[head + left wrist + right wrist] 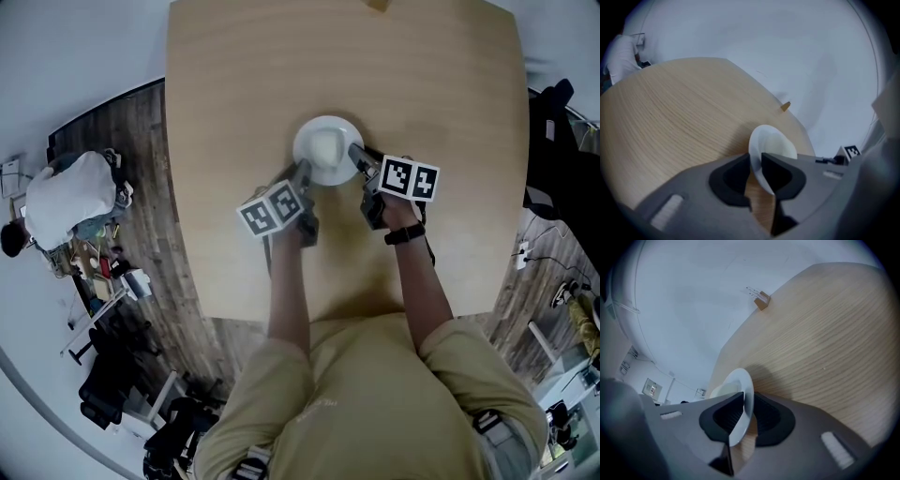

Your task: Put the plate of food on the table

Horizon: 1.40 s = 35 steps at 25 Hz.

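Observation:
A white plate (325, 148) with pale food on it lies at the middle of the round wooden table (244, 84). My left gripper (302, 171) is at its near-left rim. In the left gripper view the rim of the plate (771, 140) passes between the jaws of the left gripper (756, 161), which stand open and slightly off it. My right gripper (356, 155) is at the plate's right rim. In the right gripper view, the right gripper (749, 401) is shut on the edge of the plate (736, 385).
A small wooden block (377, 5) sits at the table's far edge, also in the gripper views as the block (785, 106) and the block (761, 300). A person in white (70, 197) is on the floor at left among clutter. Dark clothing (553, 159) hangs at right.

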Tool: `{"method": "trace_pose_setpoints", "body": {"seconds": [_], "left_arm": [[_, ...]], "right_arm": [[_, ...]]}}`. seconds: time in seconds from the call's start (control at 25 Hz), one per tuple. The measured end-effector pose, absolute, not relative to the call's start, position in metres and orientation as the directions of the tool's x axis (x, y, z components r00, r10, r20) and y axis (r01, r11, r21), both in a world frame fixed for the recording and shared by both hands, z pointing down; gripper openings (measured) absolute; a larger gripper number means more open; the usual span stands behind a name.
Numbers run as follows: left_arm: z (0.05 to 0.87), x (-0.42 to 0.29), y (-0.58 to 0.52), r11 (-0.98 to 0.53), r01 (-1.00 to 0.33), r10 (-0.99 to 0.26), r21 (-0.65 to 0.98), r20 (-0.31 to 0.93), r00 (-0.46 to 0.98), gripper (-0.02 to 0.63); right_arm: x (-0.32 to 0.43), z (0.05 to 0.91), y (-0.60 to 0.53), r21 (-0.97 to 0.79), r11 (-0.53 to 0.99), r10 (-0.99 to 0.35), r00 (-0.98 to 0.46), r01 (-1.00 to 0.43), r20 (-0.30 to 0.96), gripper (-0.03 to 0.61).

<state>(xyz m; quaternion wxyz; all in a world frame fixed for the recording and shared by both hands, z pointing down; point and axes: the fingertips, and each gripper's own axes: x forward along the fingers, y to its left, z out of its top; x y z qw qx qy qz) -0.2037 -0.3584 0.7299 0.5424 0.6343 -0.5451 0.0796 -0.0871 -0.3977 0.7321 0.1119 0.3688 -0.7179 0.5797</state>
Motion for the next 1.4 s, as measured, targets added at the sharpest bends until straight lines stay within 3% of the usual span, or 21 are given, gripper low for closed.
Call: {"method": "trace_pose_setpoints", "body": {"seconds": [0.32, 0.6, 0.92, 1.4], "left_arm": [[0.735, -0.211, -0.351, 0.22, -0.821, -0.578, 0.528, 0.748, 0.327, 0.078], [0.712, -0.221, -0.342, 0.208, -0.835, -0.63, 0.51, 0.723, 0.285, 0.098], [0.654, -0.207, -0.32, 0.104, -0.87, -0.707, 0.482, 0.651, 0.277, 0.117], [0.539, -0.145, -0.263, -0.151, -0.943, -0.844, 0.295, 0.457, 0.279, 0.114]], "right_arm": [[-0.085, 0.742, -0.392, -0.64, 0.121, -0.369, -0.633, -0.759, 0.681, 0.078], [-0.073, 0.726, -0.384, -0.599, 0.17, -0.405, -0.61, -0.782, 0.681, 0.087], [-0.05, 0.675, -0.359, -0.585, 0.261, -0.492, -0.627, -0.768, 0.604, 0.089], [-0.009, 0.544, -0.305, -0.197, 0.52, -0.717, -0.55, -0.831, 0.429, 0.08]]}}
